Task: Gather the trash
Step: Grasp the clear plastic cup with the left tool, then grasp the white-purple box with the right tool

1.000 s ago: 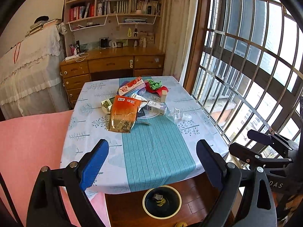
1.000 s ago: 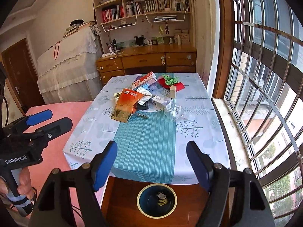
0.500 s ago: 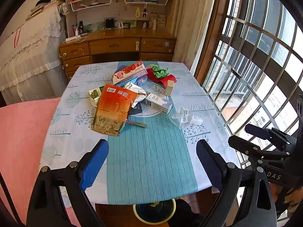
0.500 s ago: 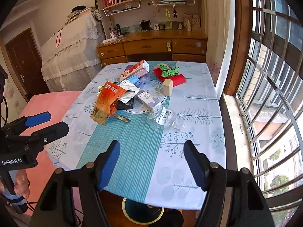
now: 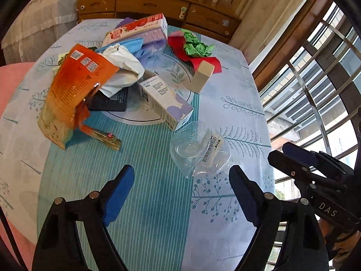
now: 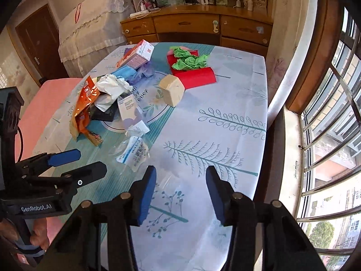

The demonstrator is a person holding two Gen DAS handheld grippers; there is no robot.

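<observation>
Left wrist view: the left gripper (image 5: pixel 180 192) is held above the striped teal runner of the table (image 5: pixel 237 113), its jaws spread wide with nothing between them. Just ahead of the fingertips a crumpled clear plastic bottle (image 5: pixel 199 151) with a white label is seen lying on its side, at the near edge of the trash pile. Behind it a white and lilac carton (image 5: pixel 164 101) lies flat, touching a crumpled white paper (image 5: pixel 121 67). To the left an orange snack bag (image 5: pixel 72 94) is propped up over a dark flat item. Further back, a red and pink box (image 5: pixel 140 29) is seen tilted over blue wrapping, and green crumpled paper (image 5: pixel 196 46) rests on a red sheet (image 5: pixel 212 64). A small beige box (image 5: pixel 202 76) stands beside that sheet.

Over on the right wrist view, the right gripper (image 6: pixel 180 192) is shown hovering above the tree-patterned cloth near the table's front edge, jaws parted and empty. The clear plastic bottle (image 6: pixel 133 153) lies just ahead and to the left of its left finger, not touched. The left gripper (image 6: pixel 76 164) is caught at the left edge, level with the bottle. A wooden desk (image 6: pixel 196 24) is seen behind the table.
</observation>
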